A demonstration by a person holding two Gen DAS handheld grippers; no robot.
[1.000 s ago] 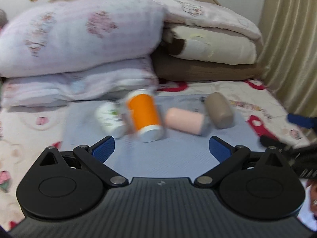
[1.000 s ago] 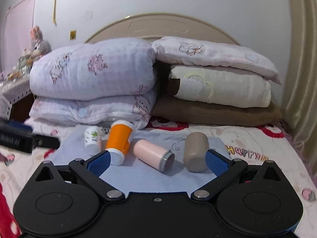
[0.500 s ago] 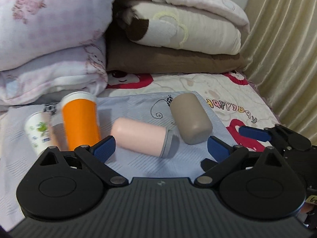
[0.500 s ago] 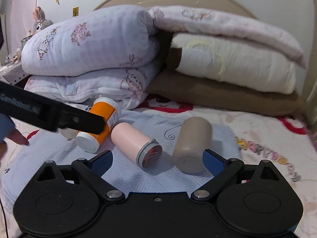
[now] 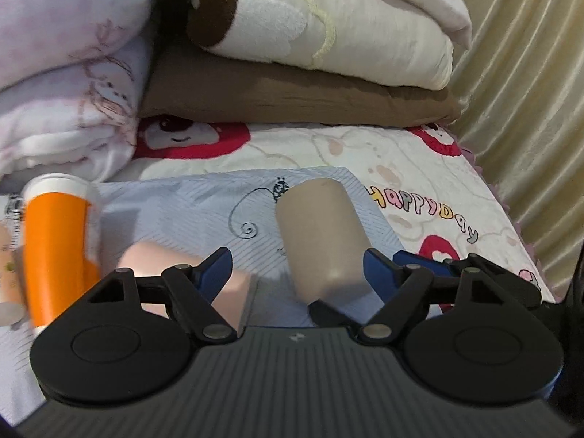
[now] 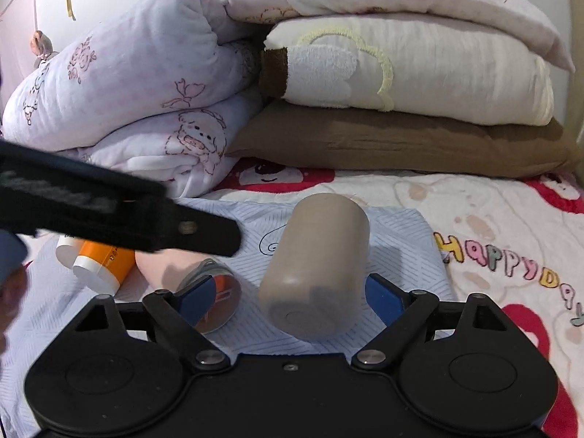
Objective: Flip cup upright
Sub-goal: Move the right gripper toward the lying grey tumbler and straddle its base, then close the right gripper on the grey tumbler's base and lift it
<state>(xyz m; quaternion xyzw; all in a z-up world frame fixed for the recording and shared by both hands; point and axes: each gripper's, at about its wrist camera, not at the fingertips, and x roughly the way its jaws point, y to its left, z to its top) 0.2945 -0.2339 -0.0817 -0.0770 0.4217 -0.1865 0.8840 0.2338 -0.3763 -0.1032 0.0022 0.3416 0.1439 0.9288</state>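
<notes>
The taupe cup (image 6: 314, 270) lies on its side on the pale blue cloth (image 5: 189, 200) at lower centre of both views, so nothing is flipped yet. My right tool (image 6: 292, 297) has its fingers spread on either side of the cup without touching, and my left tool (image 5: 297, 266) is spread too. The pink cup (image 6: 215, 292) lies just beside it at lower left, the orange bottle (image 5: 54, 248) farther left, and pillows (image 6: 401, 84) are stacked behind on the bed (image 6: 492, 219).

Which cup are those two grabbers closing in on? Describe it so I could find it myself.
Below the stacked pillows, a pale blue cloth lies on the bed. The taupe cup lies on its side at the cloth's right end. Its neighbours are pink and orange; it alone is plain grey-brown.
</notes>
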